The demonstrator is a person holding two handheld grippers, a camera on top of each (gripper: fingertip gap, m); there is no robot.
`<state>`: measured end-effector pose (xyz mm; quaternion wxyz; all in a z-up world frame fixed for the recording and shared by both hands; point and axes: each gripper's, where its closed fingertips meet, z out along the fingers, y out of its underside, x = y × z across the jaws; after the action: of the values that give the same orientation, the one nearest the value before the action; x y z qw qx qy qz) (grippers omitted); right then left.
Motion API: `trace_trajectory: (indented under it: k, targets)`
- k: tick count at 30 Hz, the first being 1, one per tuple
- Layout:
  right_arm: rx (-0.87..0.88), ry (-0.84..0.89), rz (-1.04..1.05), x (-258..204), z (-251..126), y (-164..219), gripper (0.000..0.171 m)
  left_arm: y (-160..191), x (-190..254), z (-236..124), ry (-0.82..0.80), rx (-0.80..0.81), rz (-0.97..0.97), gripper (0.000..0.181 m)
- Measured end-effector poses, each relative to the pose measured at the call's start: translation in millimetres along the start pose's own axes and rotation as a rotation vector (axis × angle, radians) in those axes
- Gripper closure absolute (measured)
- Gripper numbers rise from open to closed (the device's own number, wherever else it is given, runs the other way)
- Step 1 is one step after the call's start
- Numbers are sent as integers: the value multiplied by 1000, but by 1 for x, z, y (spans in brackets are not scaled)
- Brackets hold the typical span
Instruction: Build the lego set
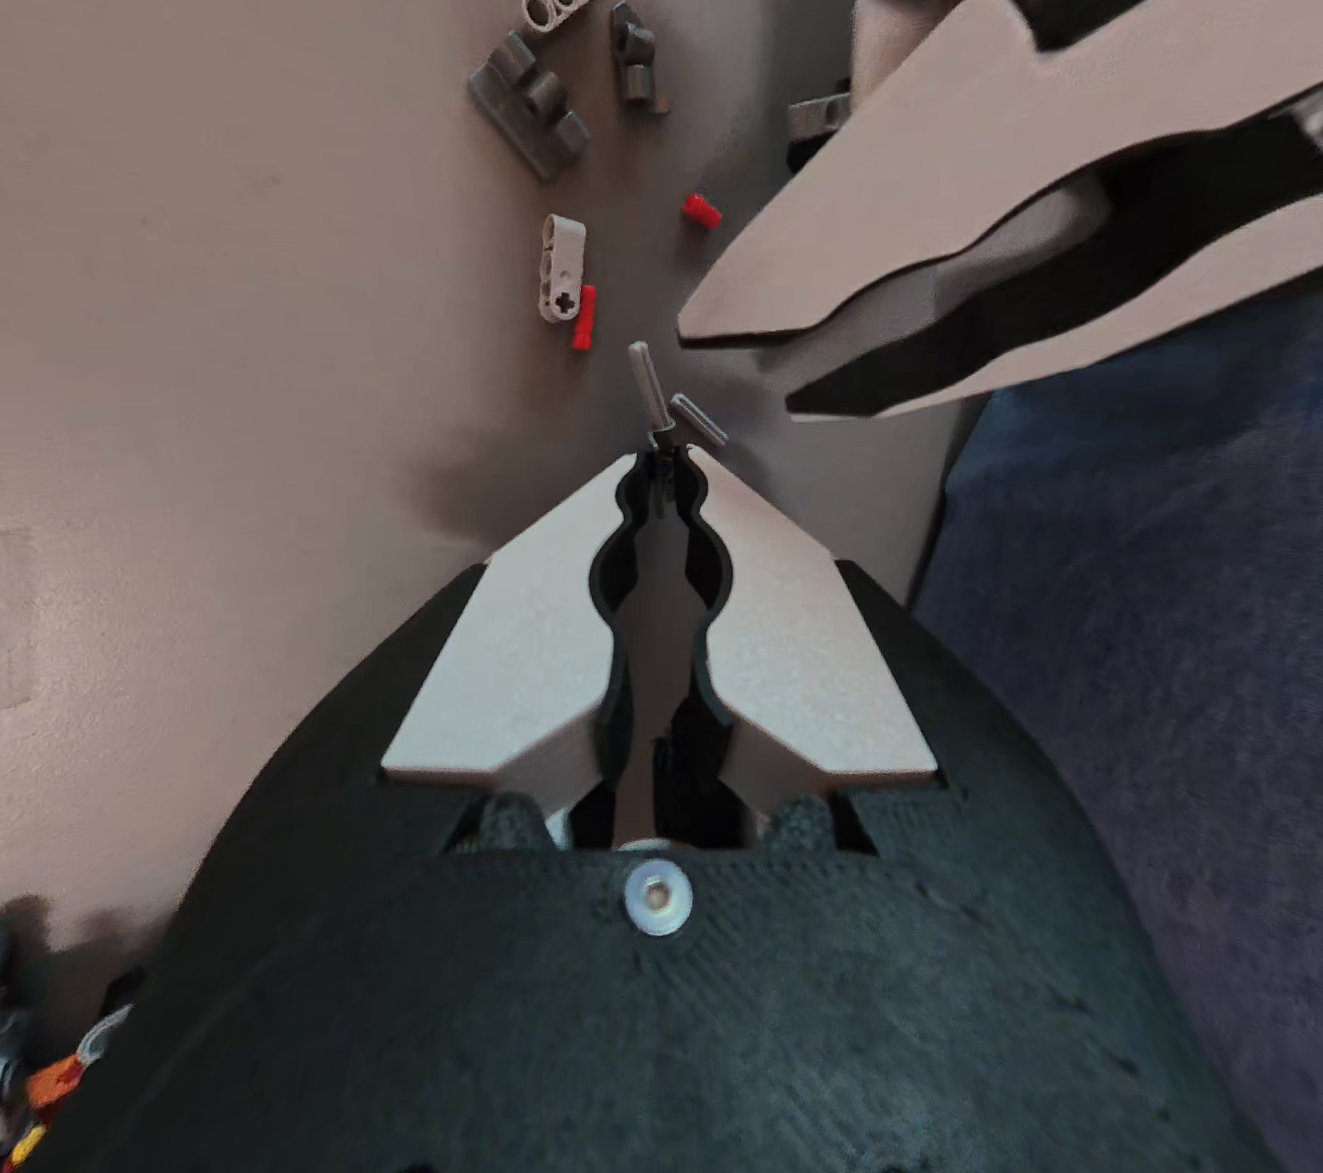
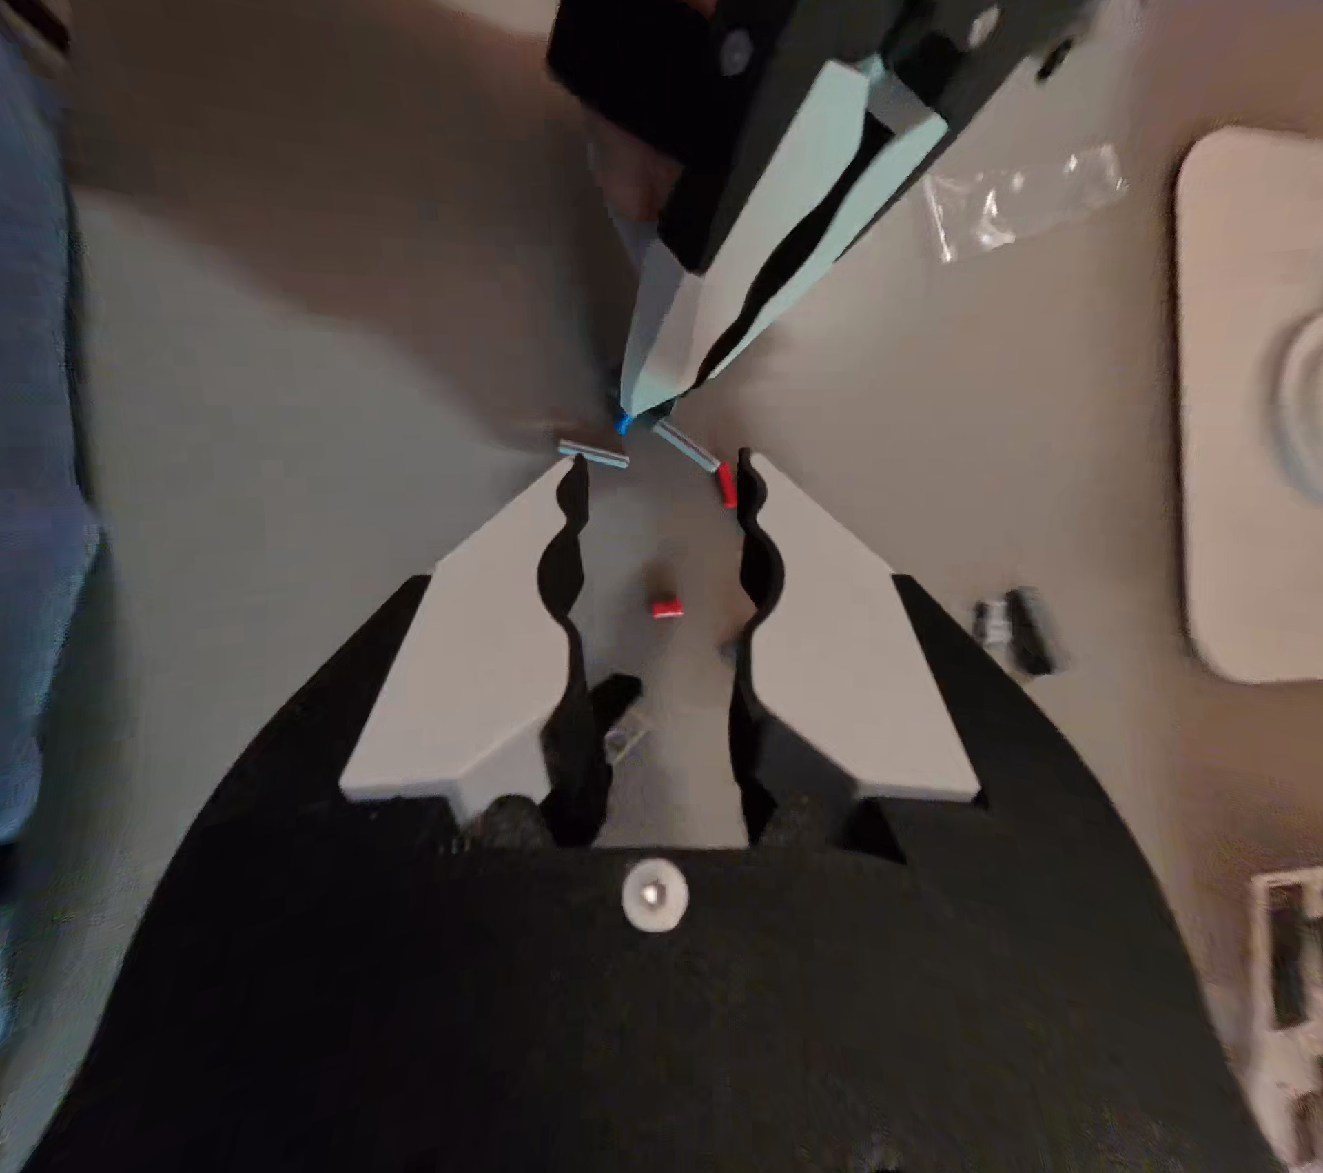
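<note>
Here the left gripper (image 1: 662, 458) pinches a small blue-and-grey pin assembly (image 1: 653, 394) at its tips, presenting it over the table (image 1: 215, 279). The right gripper (image 2: 662, 469) hangs unclenched nearby, empty, apparently ready for the loose grey axle (image 1: 699, 419).

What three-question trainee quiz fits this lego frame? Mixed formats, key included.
1. True or false: the right tool is shut on a dark grey brick.
2. What does the left tool grip? A: a grey axle. B: a clear bag. C: a light grey beam.
3. In the left wrist view, how many red pieces lie on the table?

Key: 1 false, it is open and holds nothing; 2 A; 3 two.
</note>
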<state>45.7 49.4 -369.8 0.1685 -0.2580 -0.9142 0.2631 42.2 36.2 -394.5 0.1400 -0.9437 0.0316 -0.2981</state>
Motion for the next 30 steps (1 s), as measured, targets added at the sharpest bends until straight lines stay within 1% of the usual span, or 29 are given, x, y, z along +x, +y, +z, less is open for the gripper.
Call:
trace_trajectory:
  k: [1, 3, 6, 9, 12, 14, 16, 20, 22, 25, 28, 30]
  targets:
    - [-13, 30, 51, 4, 3, 4, 134, -1, 0, 0, 5, 10, -7, 176]
    - [-17, 75, 131, 7, 8, 7, 137, -3, 0, 1, 11, 23, -14, 176]
    - [1, 138, 217, 14, 9, 9, 135, -2, 0, 1, 11, 29, -13, 176]
    - [42, 87, 313, 13, 11, 10, 131, -1, 0, 1, 8, 36, -8, 176]
    - [107, -4, 380, 8, 13, 4, 134, -2, 0, 1, 3, 40, 1, 176]
    - [91, 7, 378, 9, 17, 8, 138, -2, 0, 1, 9, 46, 1, 176]
    - [109, 5, 369, 7, 19, 6, 146, -2, -1, 1, 16, 53, -1, 176]
    - [103, 45, 352, 7, 21, 5, 146, -1, -1, 1, 21, 65, -3, 175]
    - [102, 75, 333, 10, 21, 6, 152, -1, 0, 1, 24, 67, -2, 176]
    - [109, 107, 310, 10, 20, 4, 152, -1, -1, 1, 26, 71, -4, 176]
    - [116, 155, 280, 13, 19, 2, 157, -1, 0, 1, 31, 77, -7, 175]
    - [114, 165, 270, 13, 20, 1, 156, -1, -1, 1, 31, 76, -8, 175]
